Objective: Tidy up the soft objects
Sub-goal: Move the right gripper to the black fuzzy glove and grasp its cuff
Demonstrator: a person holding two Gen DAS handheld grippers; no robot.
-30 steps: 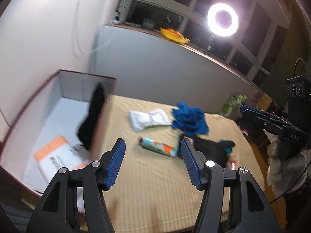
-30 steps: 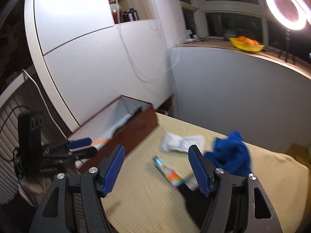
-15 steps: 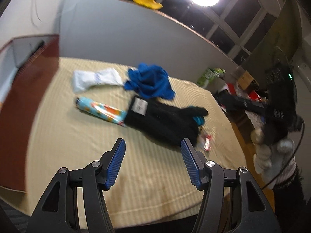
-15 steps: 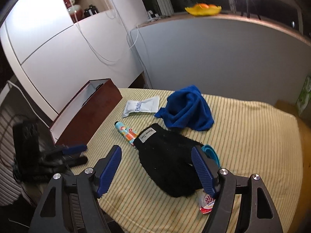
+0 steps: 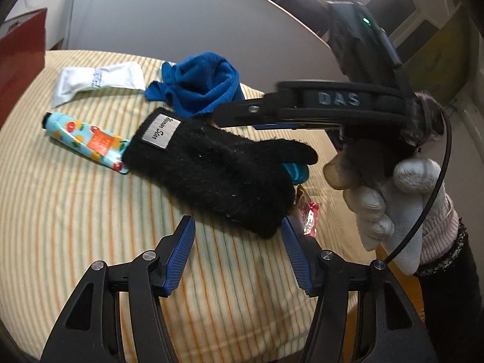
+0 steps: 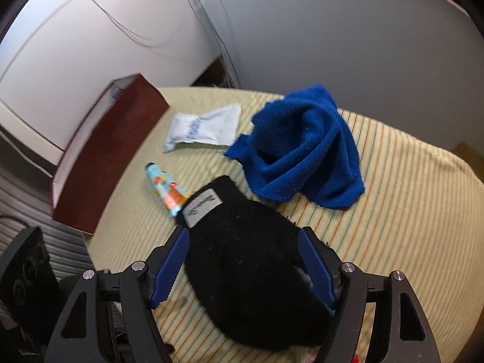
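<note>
Between the spread blue pads of the right gripper (image 6: 243,260) lay the black glove (image 6: 248,275), its fuzzy body filling the gap, though whether either pad touched the wool could not be told. From the left wrist view, the left gripper (image 5: 237,248) also stood wide apart, holding nothing, with the glove's (image 5: 220,172) fingertip end just ahead of its pads and slightly toward the right one. The glove was thick, dark and woolly, flecked with pale lint, and carried a white sewn label with script lettering on its cuff. It lay flat on the yellow striped cloth (image 5: 75,227), cuff pointing away from both tools. Tucked under its fingers was a teal object (image 5: 295,171), and a small red wrapper (image 5: 310,216) lay beside its tip. Its cuff overlapped one end of a light blue printed tube (image 6: 165,189). Beyond the glove sat the crumpled blue cloth (image 6: 305,151), soft and loosely heaped, near the cuff. Farther off lay a white pouch (image 6: 205,128), and to the left stood a dark red box (image 6: 106,154) at the cloth's edge.
</note>
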